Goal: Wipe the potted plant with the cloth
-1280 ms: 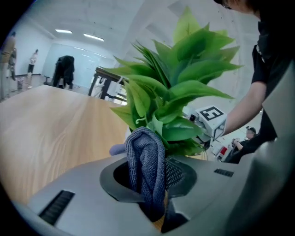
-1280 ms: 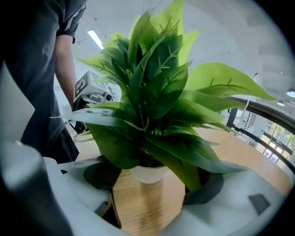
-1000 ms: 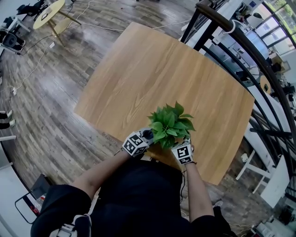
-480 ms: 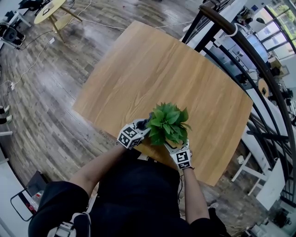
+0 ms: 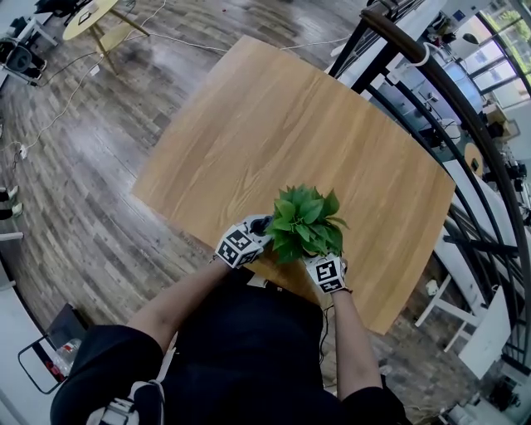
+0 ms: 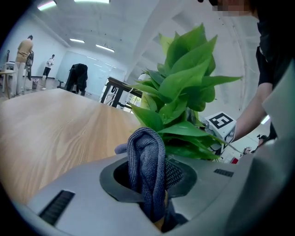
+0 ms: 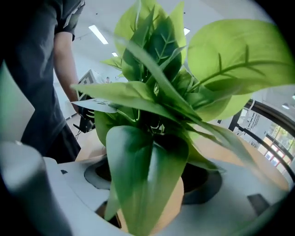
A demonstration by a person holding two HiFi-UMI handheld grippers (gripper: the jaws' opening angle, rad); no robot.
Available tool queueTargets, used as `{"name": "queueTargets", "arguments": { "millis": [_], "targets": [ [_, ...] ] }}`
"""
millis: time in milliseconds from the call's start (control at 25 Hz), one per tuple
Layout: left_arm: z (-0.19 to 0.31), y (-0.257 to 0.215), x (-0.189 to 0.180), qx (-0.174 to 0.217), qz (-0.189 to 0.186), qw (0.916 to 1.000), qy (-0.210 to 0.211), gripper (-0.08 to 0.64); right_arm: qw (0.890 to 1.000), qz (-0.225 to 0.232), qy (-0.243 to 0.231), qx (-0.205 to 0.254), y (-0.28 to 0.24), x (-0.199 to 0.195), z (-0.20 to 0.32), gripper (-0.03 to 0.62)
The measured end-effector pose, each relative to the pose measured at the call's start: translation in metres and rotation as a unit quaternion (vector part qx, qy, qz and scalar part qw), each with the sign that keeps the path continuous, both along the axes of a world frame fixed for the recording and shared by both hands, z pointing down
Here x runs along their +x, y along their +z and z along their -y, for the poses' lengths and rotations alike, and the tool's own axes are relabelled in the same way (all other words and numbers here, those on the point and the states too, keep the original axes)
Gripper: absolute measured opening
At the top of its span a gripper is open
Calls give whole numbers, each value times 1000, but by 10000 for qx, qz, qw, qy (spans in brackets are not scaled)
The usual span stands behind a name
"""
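A leafy green potted plant sits by the near edge of the wooden table. My right gripper is at its base, and in the right gripper view its jaws are shut on the tan pot under the leaves. My left gripper is at the plant's left side, shut on a folded grey cloth. In the left gripper view the cloth stands up between the jaws, right against the lower leaves. The right gripper's marker cube shows behind the plant.
A black railing runs along the table's far right side. A round yellow table stands on the wooden floor at the upper left. Distant people stand beyond the table. My own body is close to the near edge.
The left gripper with the cloth has shifted a little right, closer against the plant's leaves. The right gripper stays on the pot, and the plant has barely moved.
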State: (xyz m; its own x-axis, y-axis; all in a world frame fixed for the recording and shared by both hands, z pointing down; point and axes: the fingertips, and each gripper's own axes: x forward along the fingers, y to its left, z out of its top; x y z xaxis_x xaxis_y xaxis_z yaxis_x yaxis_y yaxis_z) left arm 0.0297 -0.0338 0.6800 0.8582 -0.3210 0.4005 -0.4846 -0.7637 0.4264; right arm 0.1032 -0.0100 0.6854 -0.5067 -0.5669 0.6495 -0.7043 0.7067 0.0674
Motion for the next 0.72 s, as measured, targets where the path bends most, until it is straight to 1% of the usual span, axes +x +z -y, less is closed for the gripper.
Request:
{"name": "queueTargets", "arguments": {
  "millis": [120,280,440,480,600,720],
  "targets": [
    [-17,0,2,-96,-70,9998,170,91,10000,25,36,29,1,-2,0,393],
    [-24,-1,4,-174,-156,9996,131,89,10000,-13,62,3,1,-3,1,393],
    [-33,-3,8,-53,-93,9989,466,91,9996,-138,197,-123,8,-3,0,393],
    [-34,-3,7,-66,-90,9989,452,91,9996,-118,221,-120,8,-5,-1,393],
    [-28,-2,-1,-136,-136,9995,230,91,9996,33,246,-120,7,-9,-10,393],
    [-18,-1,-13,-130,-139,9998,-31,91,9998,134,37,-137,7,-17,-30,393]
  ]
}}
